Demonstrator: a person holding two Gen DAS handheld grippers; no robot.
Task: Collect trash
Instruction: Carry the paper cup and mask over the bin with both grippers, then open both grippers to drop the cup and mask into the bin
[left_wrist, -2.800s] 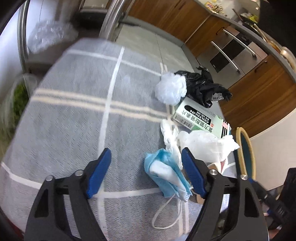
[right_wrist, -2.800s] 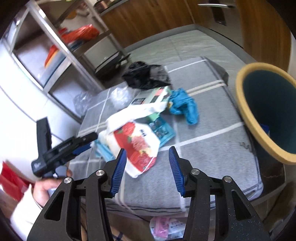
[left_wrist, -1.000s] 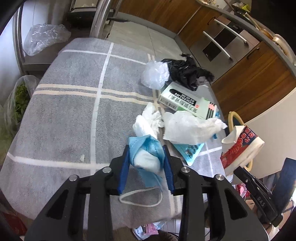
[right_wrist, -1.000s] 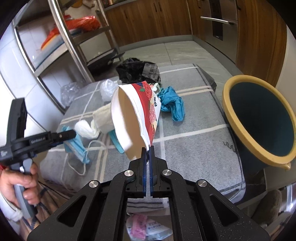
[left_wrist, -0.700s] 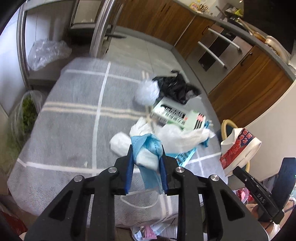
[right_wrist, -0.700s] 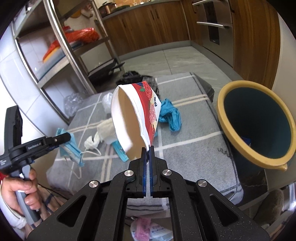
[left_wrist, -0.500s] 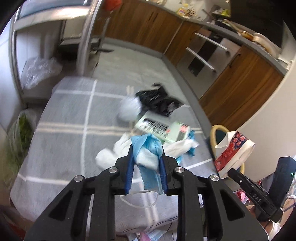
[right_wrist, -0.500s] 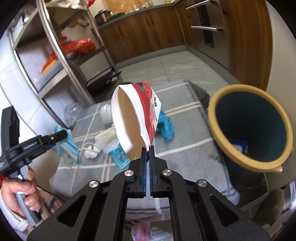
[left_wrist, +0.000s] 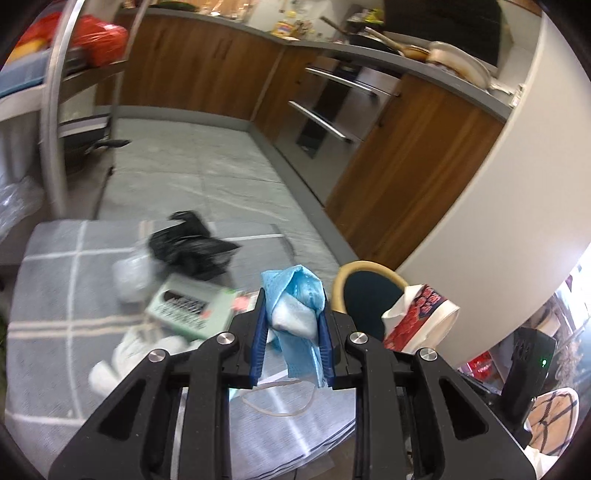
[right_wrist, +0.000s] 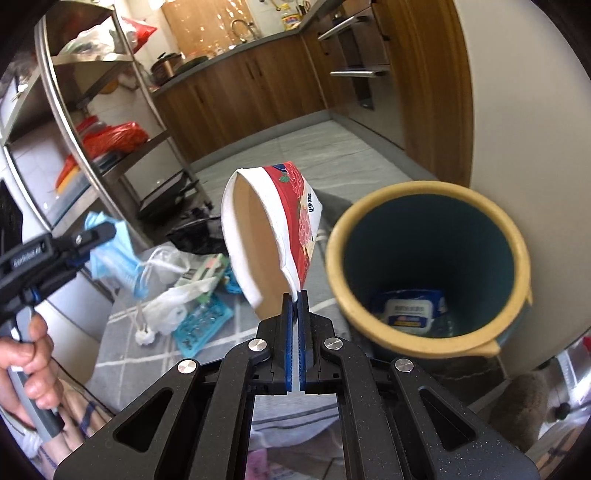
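My left gripper (left_wrist: 291, 317) is shut on a crumpled blue face mask (left_wrist: 295, 295) and holds it in the air above the grey checked cloth (left_wrist: 55, 280); its ear loop hangs below. It also shows in the right wrist view (right_wrist: 110, 251). My right gripper (right_wrist: 295, 295) is shut on the rim of a red and white paper cup (right_wrist: 273, 229), held just left of the yellow-rimmed teal bin (right_wrist: 428, 218). The cup also shows in the left wrist view (left_wrist: 417, 317), beside the bin (left_wrist: 365, 291). A wet-wipe pack (right_wrist: 410, 306) lies in the bin.
On the cloth lie a black bag (left_wrist: 192, 251), a clear plastic bag (left_wrist: 133, 273), a green box (left_wrist: 188, 306), white tissue and plastic (right_wrist: 166, 306) and a teal packet (right_wrist: 203, 325). A steel shelf rack (right_wrist: 92, 129) stands left. Wooden cabinets (left_wrist: 406, 166) are behind.
Both grippers have risen and swung toward the bin. The mask is higher above the cloth, and the cup is now right next to the bin's opening.
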